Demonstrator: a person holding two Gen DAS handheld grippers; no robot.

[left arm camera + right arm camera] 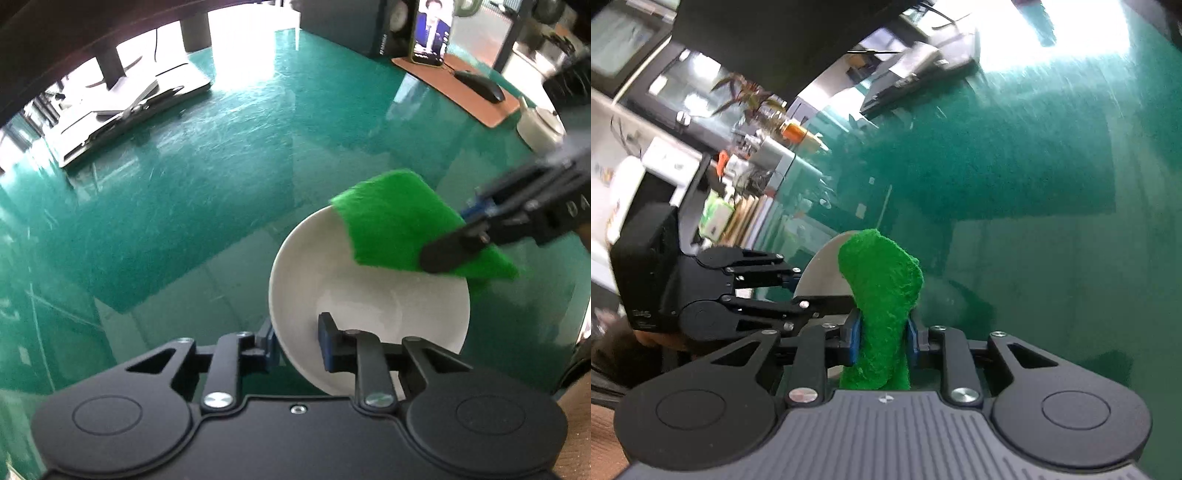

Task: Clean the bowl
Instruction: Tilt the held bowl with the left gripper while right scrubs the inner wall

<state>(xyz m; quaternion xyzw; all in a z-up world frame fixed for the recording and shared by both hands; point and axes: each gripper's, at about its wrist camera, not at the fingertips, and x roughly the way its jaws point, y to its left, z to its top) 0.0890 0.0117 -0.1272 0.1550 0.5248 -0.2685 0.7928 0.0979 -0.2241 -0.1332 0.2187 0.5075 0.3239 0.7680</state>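
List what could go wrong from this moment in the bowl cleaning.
1. The left gripper pinches the white bowl only at its near rim, tilted above the green table; wiping pressure could lever it out of the jaws.
2. The right gripper clamps the green scouring pad near one end, so the free part may fold instead of scrubbing.
3. A phone and mouse lie nearby; a dropped bowl might reach them.
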